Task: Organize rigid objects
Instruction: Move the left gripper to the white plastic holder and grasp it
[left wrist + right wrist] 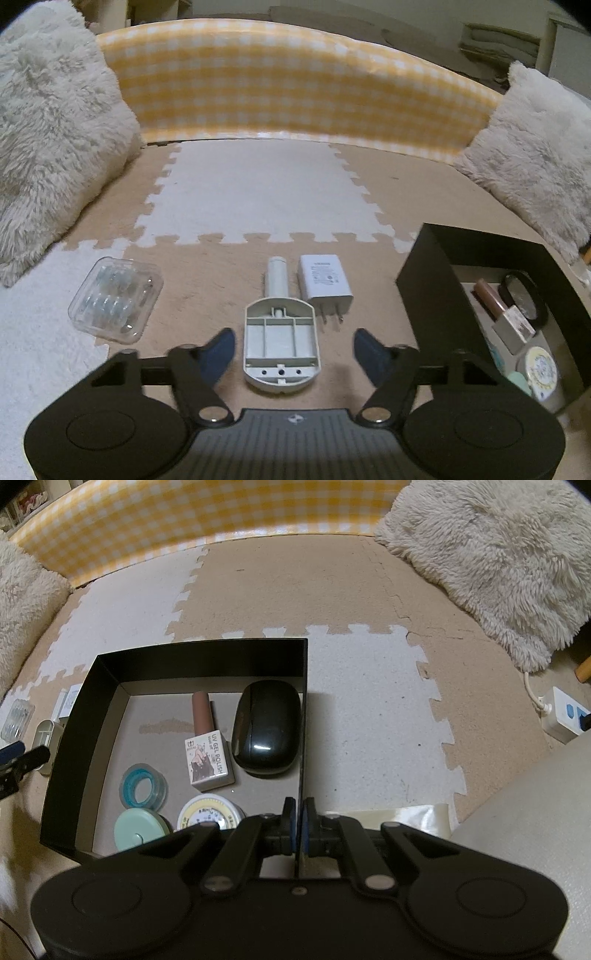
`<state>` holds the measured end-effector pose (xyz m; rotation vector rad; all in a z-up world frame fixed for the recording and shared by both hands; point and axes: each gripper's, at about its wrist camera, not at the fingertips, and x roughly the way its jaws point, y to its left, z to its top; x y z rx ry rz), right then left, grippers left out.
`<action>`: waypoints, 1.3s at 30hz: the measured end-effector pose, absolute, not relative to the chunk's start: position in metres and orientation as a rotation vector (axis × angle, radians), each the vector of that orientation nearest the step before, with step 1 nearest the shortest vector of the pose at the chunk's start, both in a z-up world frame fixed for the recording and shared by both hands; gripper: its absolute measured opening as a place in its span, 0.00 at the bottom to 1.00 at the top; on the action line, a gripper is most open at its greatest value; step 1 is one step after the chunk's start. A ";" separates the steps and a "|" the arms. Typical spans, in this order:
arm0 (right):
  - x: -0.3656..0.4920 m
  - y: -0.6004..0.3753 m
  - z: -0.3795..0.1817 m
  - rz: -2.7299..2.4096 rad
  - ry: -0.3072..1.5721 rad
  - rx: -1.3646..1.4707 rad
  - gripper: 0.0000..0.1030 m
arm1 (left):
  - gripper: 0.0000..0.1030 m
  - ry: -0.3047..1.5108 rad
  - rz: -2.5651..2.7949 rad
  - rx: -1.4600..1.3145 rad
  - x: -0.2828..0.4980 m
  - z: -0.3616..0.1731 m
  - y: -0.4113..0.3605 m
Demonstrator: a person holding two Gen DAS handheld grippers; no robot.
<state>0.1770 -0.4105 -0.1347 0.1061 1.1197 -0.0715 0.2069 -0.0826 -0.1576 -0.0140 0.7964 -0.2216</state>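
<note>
Jaws of our left gripper point(294, 350) stand spread astride the grey plastic casing point(280, 341) on the foam floor mat point(258, 192), its long axis pointing away between them, while our right gripper point(298, 825) pinches the black box's point(199, 648) wall.

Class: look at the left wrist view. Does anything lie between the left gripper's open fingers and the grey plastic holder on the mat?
Nothing visible does. The grey plastic holder lies directly between the left gripper fingers, untouched.
</note>
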 end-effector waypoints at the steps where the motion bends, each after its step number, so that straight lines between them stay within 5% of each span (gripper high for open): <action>1: 0.177 -0.410 -0.135 -0.072 1.120 0.105 0.04 | 0.57 0.797 -0.219 -0.008 0.208 -0.159 -0.083; 4: 0.177 -0.410 -0.135 -0.072 1.123 0.103 0.04 | 0.46 0.809 -0.211 0.020 0.210 -0.163 -0.083; 18: 0.178 -0.411 -0.136 -0.070 1.124 0.110 0.04 | 0.46 1.033 -0.293 0.081 0.185 -0.149 -0.076; 39: 0.178 -0.411 -0.135 -0.070 1.124 0.109 0.04 | 0.47 0.968 -0.192 0.026 0.191 -0.160 -0.088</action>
